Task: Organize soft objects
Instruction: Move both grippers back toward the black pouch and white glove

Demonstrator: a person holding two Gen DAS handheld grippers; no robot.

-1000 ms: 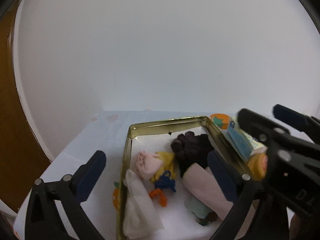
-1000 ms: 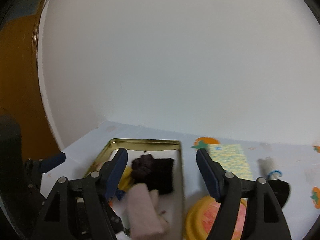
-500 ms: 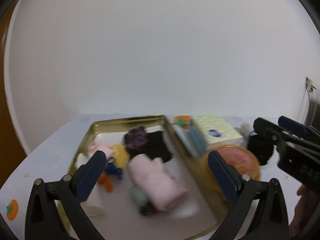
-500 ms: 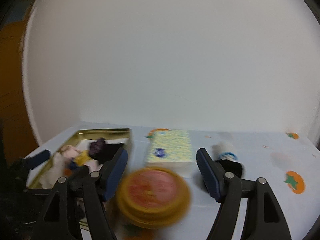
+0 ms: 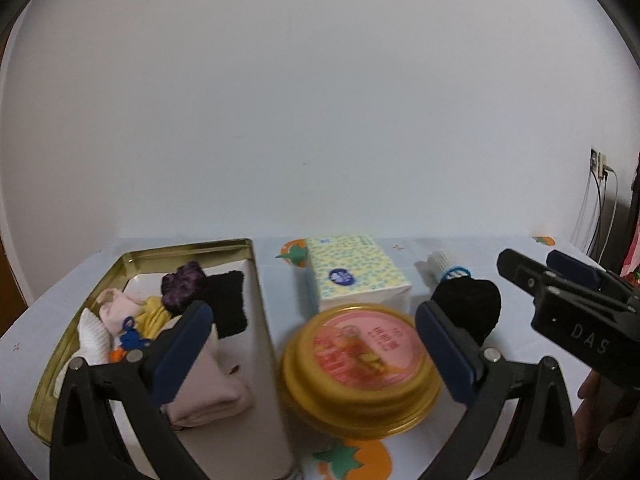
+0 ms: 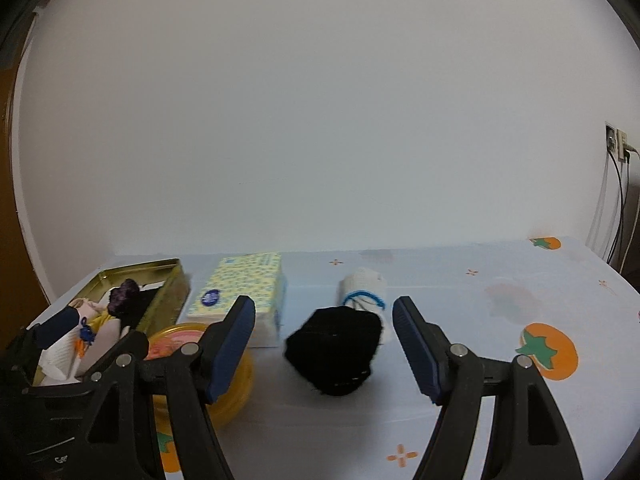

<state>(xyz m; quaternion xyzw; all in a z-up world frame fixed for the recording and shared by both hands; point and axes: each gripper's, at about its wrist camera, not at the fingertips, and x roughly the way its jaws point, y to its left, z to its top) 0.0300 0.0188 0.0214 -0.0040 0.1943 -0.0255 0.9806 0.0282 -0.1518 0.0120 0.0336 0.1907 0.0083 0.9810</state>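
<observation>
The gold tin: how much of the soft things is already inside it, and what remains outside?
Done: the gold tin holds several rolled soft pieces. In hand: nothing; the right gripper is open, facing the black bundle. Left: that bundle and the white roll behind it, both on the table.

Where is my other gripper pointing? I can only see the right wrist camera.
Observer: The left gripper is open and points at the yellow tub, just ahead of its fingers.
Operator: Is there any room in the tin?
Observer: Yes. The tin has bare floor along its right side, beside a folded pink cloth.
Operator: What's on the tub's lid?
Observer: A round pink label with a picture, too blurred to read.
</observation>
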